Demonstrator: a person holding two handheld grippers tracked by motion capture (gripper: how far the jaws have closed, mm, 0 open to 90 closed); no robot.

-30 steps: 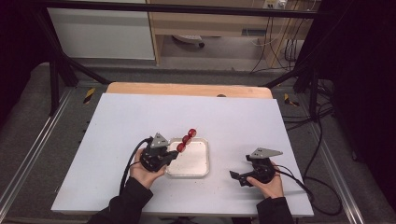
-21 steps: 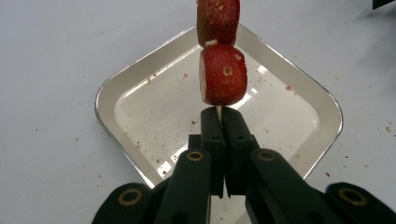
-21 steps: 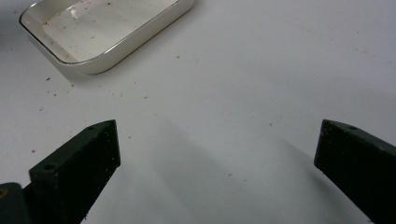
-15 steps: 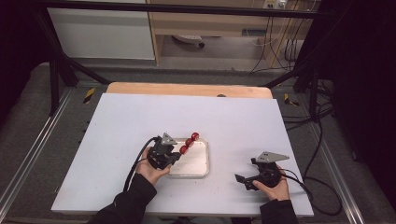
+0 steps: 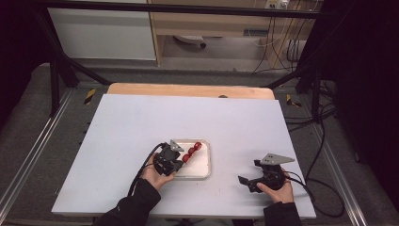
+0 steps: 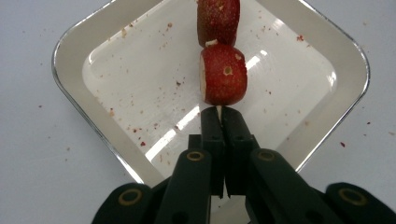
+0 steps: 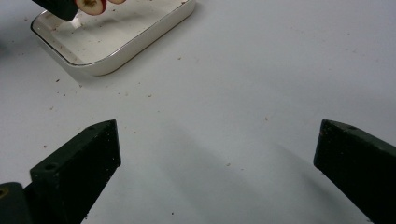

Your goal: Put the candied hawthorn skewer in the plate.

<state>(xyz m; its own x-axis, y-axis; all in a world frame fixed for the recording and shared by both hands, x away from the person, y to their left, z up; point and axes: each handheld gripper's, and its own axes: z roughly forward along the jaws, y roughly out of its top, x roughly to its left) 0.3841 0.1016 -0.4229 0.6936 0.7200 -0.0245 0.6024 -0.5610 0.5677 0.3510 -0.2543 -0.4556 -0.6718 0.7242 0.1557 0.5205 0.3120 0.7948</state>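
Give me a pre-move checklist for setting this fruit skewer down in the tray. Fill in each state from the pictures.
1. Left gripper shut on the skewer's stick: ok, both jaws pinch the stick's end.
2. Red fruit pieces seated on the stick: ok, two show in line just past the jaws.
3. Skewer over the white tray: ok, the fruit hangs inside its rim.
4. Tray floor free for the skewer: ok, only crumbs lie on it.
5. Right gripper out of the way: ok, it is open over the table, apart from the tray.
6. Fruit touching the tray floor: cannot tell.
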